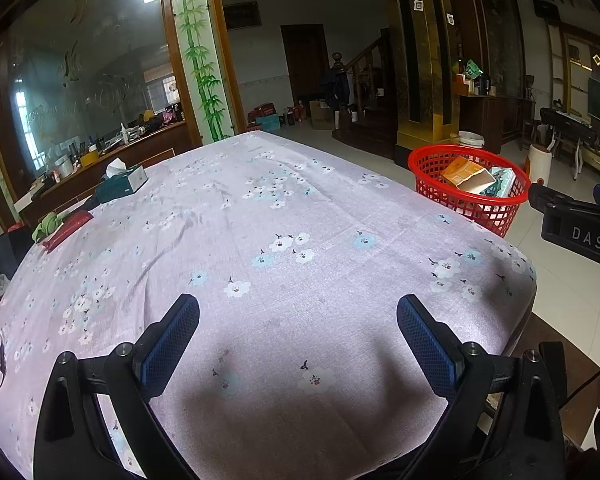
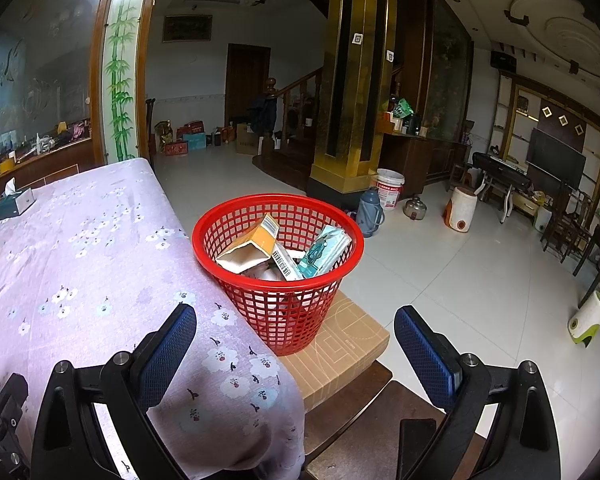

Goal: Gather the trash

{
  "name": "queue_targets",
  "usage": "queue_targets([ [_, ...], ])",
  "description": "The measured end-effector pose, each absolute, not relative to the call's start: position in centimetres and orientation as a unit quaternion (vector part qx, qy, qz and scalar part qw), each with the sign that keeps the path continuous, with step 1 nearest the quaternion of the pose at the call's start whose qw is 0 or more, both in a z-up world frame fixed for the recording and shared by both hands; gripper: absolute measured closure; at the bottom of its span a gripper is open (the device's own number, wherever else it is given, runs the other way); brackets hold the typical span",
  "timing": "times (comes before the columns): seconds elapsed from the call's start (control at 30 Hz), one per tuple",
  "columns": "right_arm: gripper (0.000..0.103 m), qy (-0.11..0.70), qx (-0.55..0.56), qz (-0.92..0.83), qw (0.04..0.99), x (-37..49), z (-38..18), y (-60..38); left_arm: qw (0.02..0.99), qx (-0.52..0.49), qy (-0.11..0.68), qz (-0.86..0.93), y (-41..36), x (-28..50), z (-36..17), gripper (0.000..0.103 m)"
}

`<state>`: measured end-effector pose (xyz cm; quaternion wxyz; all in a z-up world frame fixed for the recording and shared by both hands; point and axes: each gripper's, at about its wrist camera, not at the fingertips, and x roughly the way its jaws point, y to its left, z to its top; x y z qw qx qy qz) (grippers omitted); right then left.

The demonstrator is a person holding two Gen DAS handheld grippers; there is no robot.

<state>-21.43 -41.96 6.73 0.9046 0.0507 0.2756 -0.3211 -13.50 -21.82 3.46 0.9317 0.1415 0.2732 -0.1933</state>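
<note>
Blue-padded fingers on both your grippers are spread wide with nothing between them. Ahead of your right gripper (image 2: pixel 295 340), the red basket (image 2: pixel 278 216) stands on a cardboard box (image 2: pixel 340 344), already holding cartons. Beyond your left gripper (image 1: pixel 298 332) the flowered cloth (image 1: pixel 260 220) runs bare; far off to its left lie a red packet (image 1: pixel 66 229) and green wad (image 1: pixel 48 224), so your left is likely nearer.
</note>
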Motion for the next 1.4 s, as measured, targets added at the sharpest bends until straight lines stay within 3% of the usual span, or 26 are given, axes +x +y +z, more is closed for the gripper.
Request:
queue_targets([
  [1.4,0.002,0.279,0.047,-0.314,0.906,-20.54,5.98,-41.61,0.932,0.136,0.275,-0.192,-21.56,-13.43,3.31,0.005],
])
